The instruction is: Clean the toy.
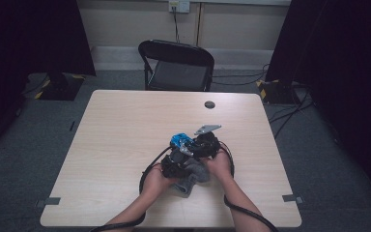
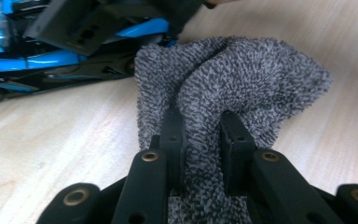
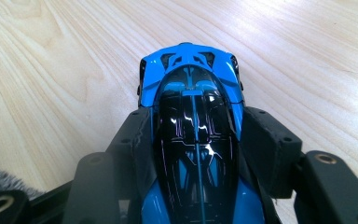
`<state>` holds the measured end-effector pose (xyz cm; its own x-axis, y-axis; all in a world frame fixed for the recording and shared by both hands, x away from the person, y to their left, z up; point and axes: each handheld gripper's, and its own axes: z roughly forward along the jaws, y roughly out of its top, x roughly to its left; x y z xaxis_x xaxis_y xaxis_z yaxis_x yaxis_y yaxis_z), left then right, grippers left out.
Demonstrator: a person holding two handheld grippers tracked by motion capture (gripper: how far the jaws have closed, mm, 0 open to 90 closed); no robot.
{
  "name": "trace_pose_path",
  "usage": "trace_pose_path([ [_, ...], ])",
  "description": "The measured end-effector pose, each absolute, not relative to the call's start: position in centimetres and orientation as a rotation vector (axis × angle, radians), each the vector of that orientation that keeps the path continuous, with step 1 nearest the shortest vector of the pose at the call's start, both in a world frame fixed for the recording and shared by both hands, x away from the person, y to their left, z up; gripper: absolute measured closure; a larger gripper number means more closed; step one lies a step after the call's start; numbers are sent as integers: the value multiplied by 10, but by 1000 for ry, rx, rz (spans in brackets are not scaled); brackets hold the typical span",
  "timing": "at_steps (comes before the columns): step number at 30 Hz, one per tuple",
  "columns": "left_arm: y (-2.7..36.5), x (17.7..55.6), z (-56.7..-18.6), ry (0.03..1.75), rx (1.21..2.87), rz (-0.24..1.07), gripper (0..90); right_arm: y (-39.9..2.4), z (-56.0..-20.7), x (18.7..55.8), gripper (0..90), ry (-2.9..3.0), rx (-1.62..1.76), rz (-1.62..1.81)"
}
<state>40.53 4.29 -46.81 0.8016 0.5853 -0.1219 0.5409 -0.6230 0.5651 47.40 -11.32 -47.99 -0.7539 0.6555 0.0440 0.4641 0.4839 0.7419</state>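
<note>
Wooden table (image 1: 125, 125), black chair (image 1: 176, 65) behind — grey cloth (image 2: 233, 79) beside blue toy car (image 3: 193, 140)

No readable text, label, brand, number or sign is showing in any of the three views. The blue toy car (image 3: 193, 140) is carrying no legible lettering, the grey cloth (image 2: 228, 88) is bearing no tag, and the table (image 1: 125, 125) is showing only bare wood grain.
</note>
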Motion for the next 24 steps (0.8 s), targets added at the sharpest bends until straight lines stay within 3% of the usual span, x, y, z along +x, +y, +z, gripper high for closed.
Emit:
trace_pose_path([
  [24, 68, 424, -466, 959, 2369, 167, 747, -114, -479, 473, 443, 2490, 964, 1129],
])
